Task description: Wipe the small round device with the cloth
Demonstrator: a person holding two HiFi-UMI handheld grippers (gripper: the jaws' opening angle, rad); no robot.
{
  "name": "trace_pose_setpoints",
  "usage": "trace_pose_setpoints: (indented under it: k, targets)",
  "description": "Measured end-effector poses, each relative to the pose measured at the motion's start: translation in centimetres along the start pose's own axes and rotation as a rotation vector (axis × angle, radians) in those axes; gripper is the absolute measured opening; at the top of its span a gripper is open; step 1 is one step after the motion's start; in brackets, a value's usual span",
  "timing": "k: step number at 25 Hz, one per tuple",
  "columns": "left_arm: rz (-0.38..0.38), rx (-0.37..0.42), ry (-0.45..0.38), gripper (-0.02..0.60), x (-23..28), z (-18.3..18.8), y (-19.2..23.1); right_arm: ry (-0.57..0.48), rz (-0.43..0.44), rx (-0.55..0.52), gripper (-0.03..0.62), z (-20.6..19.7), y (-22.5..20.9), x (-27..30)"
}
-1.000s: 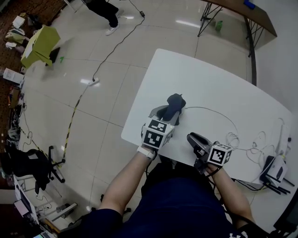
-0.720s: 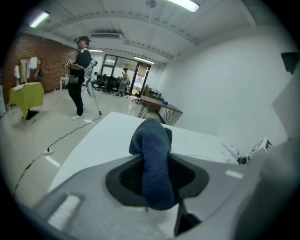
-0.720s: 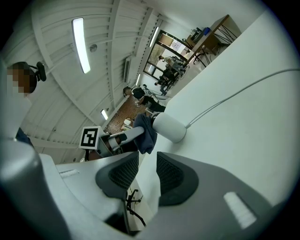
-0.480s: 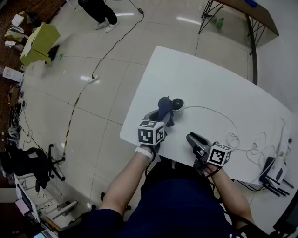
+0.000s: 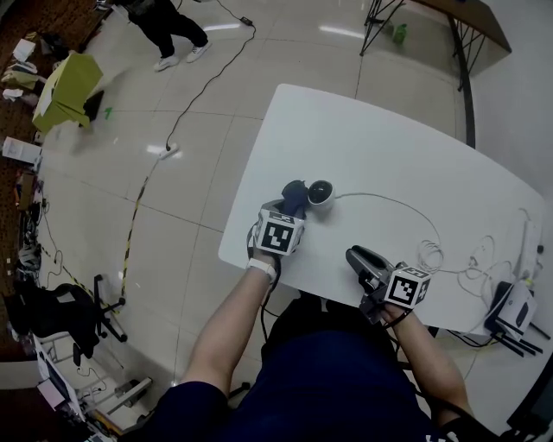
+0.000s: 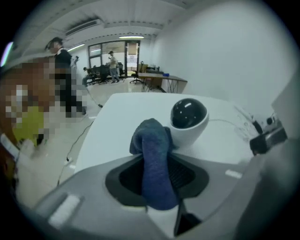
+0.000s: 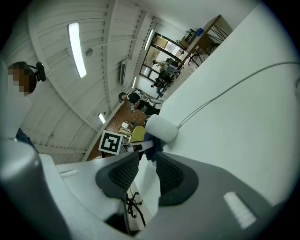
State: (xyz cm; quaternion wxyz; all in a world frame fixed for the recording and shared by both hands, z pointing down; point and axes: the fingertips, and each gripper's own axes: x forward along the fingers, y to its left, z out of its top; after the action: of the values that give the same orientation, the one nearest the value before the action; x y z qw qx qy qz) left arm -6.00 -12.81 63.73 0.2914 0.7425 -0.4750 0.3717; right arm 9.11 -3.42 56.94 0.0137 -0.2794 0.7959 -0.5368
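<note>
The small round device [image 5: 321, 192], a white base with a dark glossy dome [image 6: 188, 114], sits near the table's left front edge. My left gripper [image 5: 289, 209] is shut on a dark blue cloth [image 6: 153, 164], which sticks up between its jaws. The cloth's bunched end [image 5: 294, 195] rests against the device's left side. My right gripper [image 5: 357, 256] hovers near the table's front edge, right of the device, open with nothing between its jaws. In the right gripper view the device [image 7: 161, 127] lies ahead of the right gripper [image 7: 147, 161].
A white cable [image 5: 389, 204] runs from the device across the white table [image 5: 389, 138] to a tangle of wires [image 5: 436, 256]. A white box [image 5: 511, 307] sits at the far right. A person [image 5: 160, 22] stands on the tiled floor, and a power strip [image 5: 170, 151] lies there.
My left gripper has drawn the cloth off the device toward the left and down. The dome, covered before, now shows. The right gripper has stayed put.
</note>
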Motion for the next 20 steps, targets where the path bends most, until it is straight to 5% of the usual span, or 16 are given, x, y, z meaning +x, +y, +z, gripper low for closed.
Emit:
trace_pose_setpoints:
  k: [3, 5, 10, 15, 17, 20]
  targets:
    - [-0.004, 0.136, 0.088, 0.129, 0.9, -0.6, -0.4, -0.024, -0.010, 0.002, 0.123, 0.4, -0.3, -0.7]
    - [-0.028, 0.151, 0.136, 0.129, 1.2, -0.9, -0.6, -0.036, -0.011, -0.001, 0.123, 0.7, -0.3, -0.9]
    - [-0.076, -0.008, 0.172, 0.129, 0.8, -1.6, 0.0, -0.051, -0.012, -0.011, 0.121, 0.7, 0.2, -1.2]
    - [-0.122, -0.061, 0.045, 0.129, -2.6, 1.4, -0.7, -0.061, -0.007, -0.012, 0.121, 0.6, 0.4, -1.7]
    - [-0.096, -0.002, -0.044, 0.129, -5.2, 4.7, -0.2, -0.061, -0.007, -0.014, 0.121, 0.5, 0.4, -1.9]
    - [-0.112, 0.223, -0.139, 0.129, -8.3, 9.6, -1.7, -0.063, -0.010, -0.013, 0.121, 0.7, 0.3, -2.1]
